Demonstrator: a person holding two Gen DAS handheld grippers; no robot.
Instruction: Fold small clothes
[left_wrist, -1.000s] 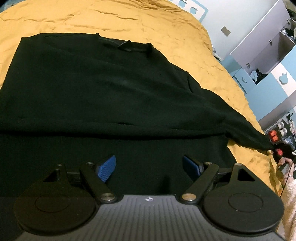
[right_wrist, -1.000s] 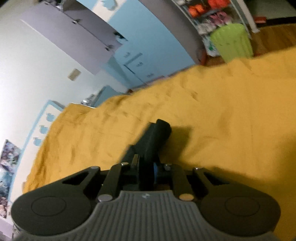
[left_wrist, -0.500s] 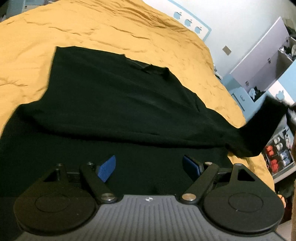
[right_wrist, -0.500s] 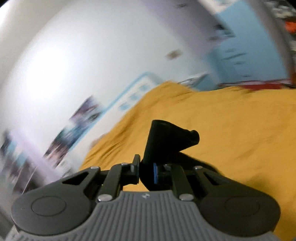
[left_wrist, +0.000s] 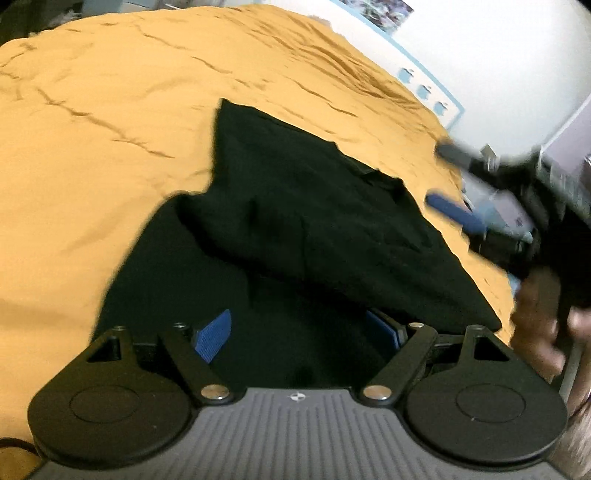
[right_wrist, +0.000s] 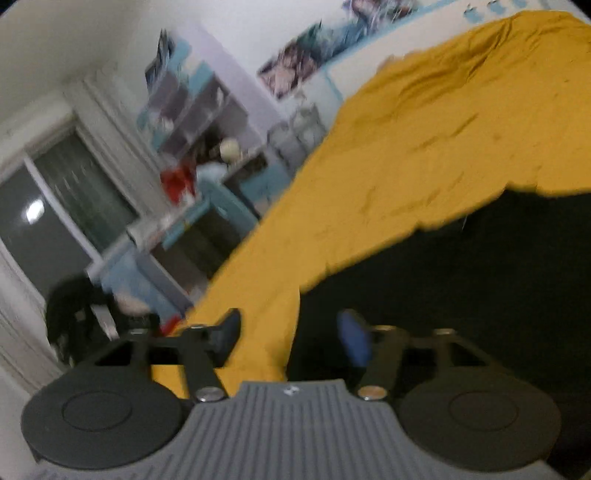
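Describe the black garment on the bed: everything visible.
The black knit garment lies on the mustard-yellow bedspread, looking soft and matte, with no print visible. Its right side is folded over the body, forming a diagonal edge with the neckline near the top of the fold. A few creases run down the folded layer. The lower part spreads under the open left tongs; neither tongs grips it. Contact with the pads is unclear.

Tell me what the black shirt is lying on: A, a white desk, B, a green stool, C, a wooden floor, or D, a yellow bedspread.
D: in the left wrist view the black shirt lies spread across the wrinkled yellow bedspread, which shows past its edges.
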